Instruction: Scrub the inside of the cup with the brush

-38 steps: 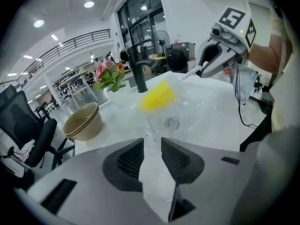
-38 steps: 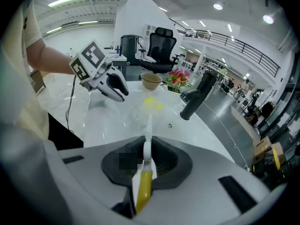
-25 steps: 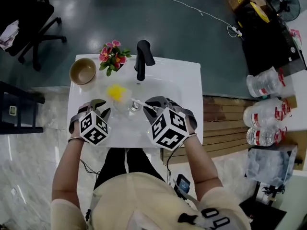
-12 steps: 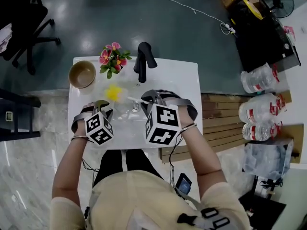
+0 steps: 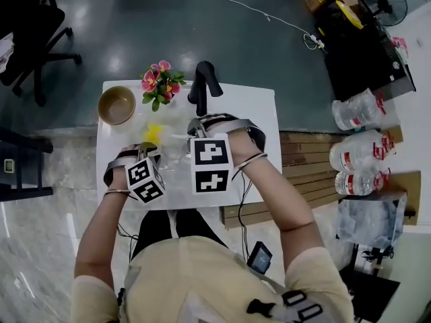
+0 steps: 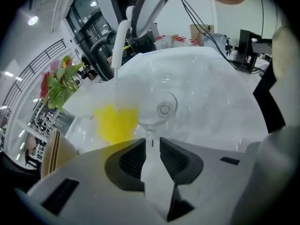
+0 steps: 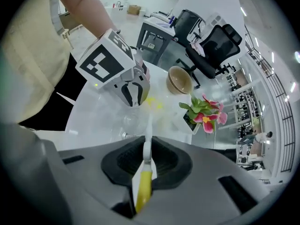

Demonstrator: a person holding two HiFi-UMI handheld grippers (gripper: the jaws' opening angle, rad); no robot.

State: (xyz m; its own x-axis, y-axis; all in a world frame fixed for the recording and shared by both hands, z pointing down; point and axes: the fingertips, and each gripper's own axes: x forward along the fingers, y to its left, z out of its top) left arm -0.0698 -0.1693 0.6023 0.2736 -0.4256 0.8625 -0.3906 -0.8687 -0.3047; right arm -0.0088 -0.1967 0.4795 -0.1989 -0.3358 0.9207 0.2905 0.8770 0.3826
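white sink [image 5: 259,116] | left fingers [image 6: 131,161] just closed further, pinching cup [image 6: 159,108] stem | right fingers [image 7: 167,161] pinch brush [image 7: 146,150] handle

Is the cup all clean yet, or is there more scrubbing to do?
Done: both things are picked up. The left gripper, its jaws having just closed further, holds the cup by its stem over the sink; the right gripper is shut on the brush. In hand: the brush's yellow head looks to be inside the cup, so scrubbing is under way. Left: finishing; I can't tell how clean it is.
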